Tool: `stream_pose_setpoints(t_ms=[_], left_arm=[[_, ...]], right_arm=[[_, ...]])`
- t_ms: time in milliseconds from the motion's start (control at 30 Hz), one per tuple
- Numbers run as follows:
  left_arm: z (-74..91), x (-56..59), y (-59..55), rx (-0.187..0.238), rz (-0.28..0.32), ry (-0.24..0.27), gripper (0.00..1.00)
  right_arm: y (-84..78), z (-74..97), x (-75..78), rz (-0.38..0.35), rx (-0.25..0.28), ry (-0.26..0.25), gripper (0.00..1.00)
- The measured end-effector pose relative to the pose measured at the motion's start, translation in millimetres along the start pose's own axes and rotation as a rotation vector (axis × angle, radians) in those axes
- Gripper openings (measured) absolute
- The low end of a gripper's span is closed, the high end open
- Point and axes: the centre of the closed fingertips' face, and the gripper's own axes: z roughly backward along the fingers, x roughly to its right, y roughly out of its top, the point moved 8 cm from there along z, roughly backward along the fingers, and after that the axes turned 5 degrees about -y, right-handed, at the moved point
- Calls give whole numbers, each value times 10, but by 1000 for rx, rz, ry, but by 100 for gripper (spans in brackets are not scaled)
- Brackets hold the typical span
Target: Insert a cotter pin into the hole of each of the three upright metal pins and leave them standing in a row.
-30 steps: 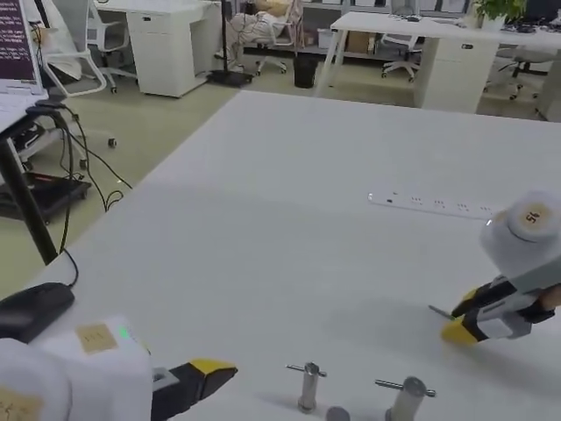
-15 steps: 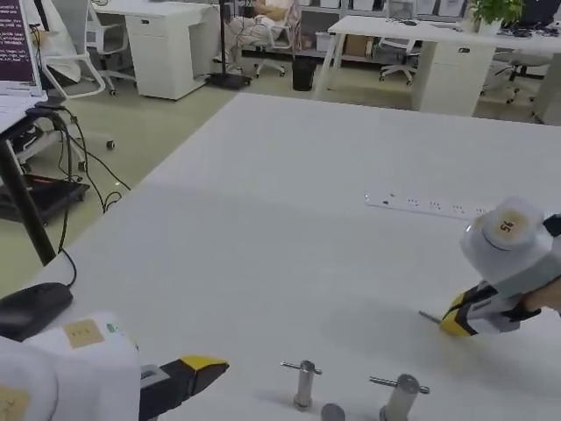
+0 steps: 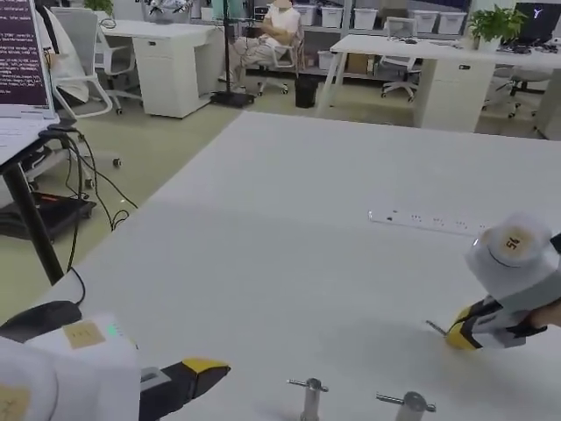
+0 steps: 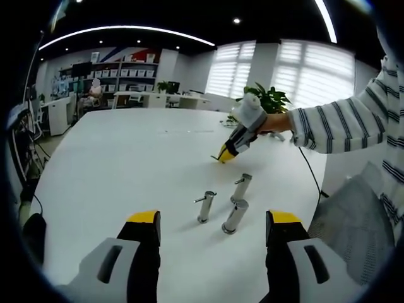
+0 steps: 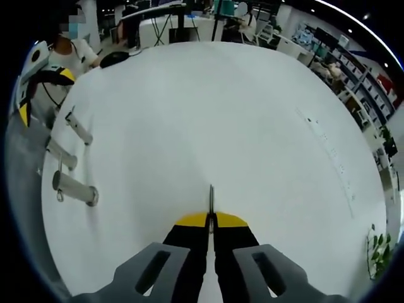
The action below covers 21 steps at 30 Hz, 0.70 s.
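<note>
Three upright metal pins stand close together on the white table [image 3: 263, 263]. In the left gripper view they are one pin [image 4: 204, 207] on the left, one [image 4: 242, 187] behind and one [image 4: 235, 216] nearest. Thin cotter pins cross the tops of two pins [image 3: 310, 400] [image 3: 409, 406] at the head view's bottom edge. My right gripper [image 3: 458, 333] [image 5: 211, 219] hovers low at the right, shut on a cotter pin [image 5: 211, 199] [image 3: 434, 327] that sticks out ahead of its tips. My left gripper [image 4: 214, 221] [image 3: 209, 370] is open, short of the pins.
A white power strip [image 3: 425, 221] lies flat further back on the table. A black mouse [image 3: 35, 320] and cables sit beyond the table's left edge. Office desks, chairs and a seated person are in the background.
The head camera has tilted up a little, so the pins sit lower in the picture. My right gripper has edged slightly left, still holding the cotter pin. The left gripper has hardly moved.
</note>
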Motion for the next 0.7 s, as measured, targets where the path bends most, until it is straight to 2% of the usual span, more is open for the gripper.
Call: stream_pose_setpoints(t_ms=[133,200,367,700], left_arm=[[3,-14,6,-1,1,-1,67],[-1,-18,9,-8,-1,-4,67],[-30,-16,58,-11,-14,-18,67],[-160,5,182,-5,-22,-63,67]], right_arm=[[33,67,11,32,14,-13,2],[29,104,-15,21,20,-10,2],[24,223,-85,56,43,-24,2],[26,585,-169,123,111,-109,2]])
